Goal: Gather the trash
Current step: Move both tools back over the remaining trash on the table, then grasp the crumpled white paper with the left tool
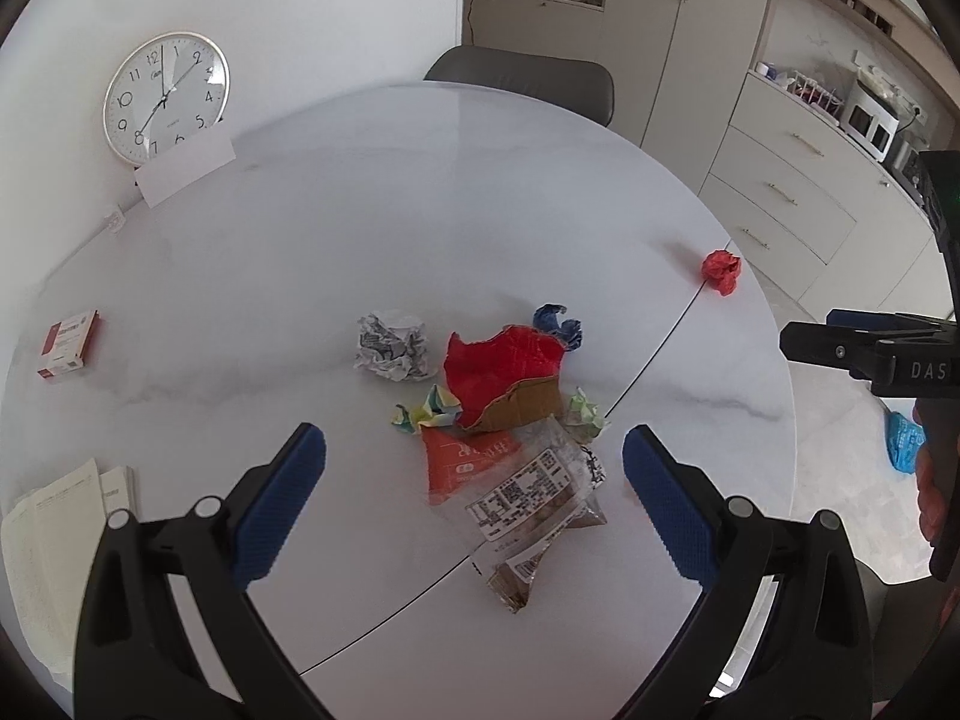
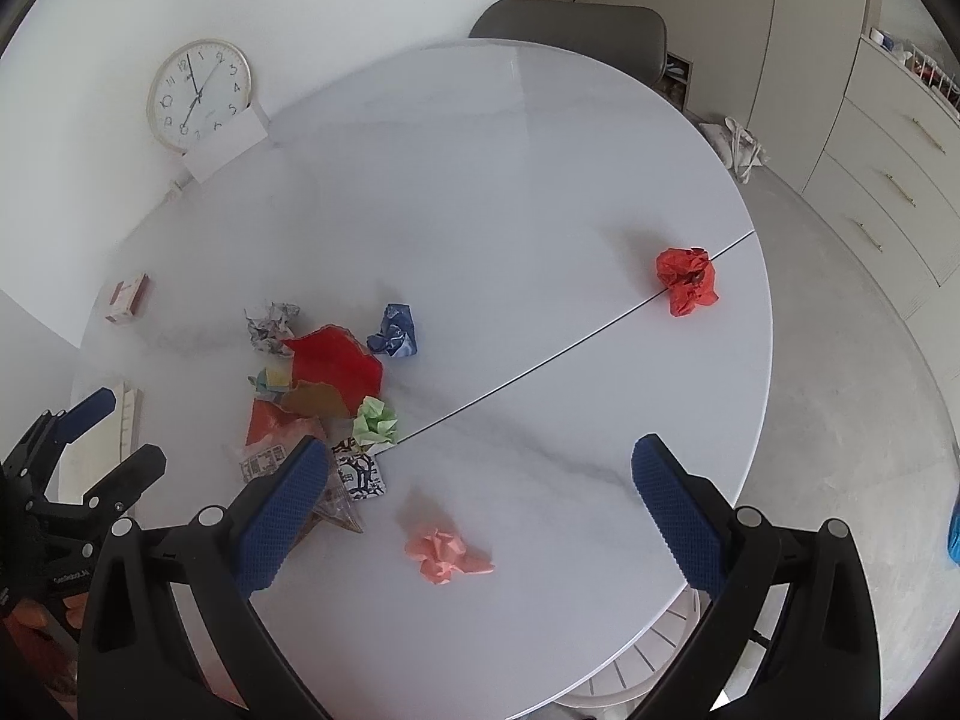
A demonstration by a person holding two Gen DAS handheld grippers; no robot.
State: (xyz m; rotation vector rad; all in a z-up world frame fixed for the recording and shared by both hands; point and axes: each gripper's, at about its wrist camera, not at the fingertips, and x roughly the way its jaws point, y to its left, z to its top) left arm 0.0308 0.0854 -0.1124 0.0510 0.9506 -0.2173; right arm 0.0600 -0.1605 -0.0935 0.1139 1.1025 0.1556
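A pile of trash lies on the white round table (image 1: pixel 360 228): a red torn card (image 1: pixel 501 360), a newsprint ball (image 1: pixel 393 347), a blue ball (image 1: pixel 558 324), a green ball (image 1: pixel 585 414) and a clear wrapper (image 1: pixel 522 498). A red ball (image 1: pixel 722 270) sits apart near the right edge. My left gripper (image 1: pixel 474 498) is open and empty above the wrapper. My right gripper (image 2: pixel 480 510) is open and empty above a pink ball (image 2: pixel 444 552). The red ball (image 2: pixel 686 279) and the pile (image 2: pixel 330 372) show in the right wrist view too.
A wall clock (image 1: pixel 165 96) leans behind a white card at the table's back left. A small red box (image 1: pixel 69 345) and a stack of papers (image 1: pixel 54 540) lie at the left. A grey chair (image 1: pixel 528 81) stands behind the table. Cabinets (image 1: pixel 774 180) line the right. A white bin (image 2: pixel 636 654) shows below the table edge.
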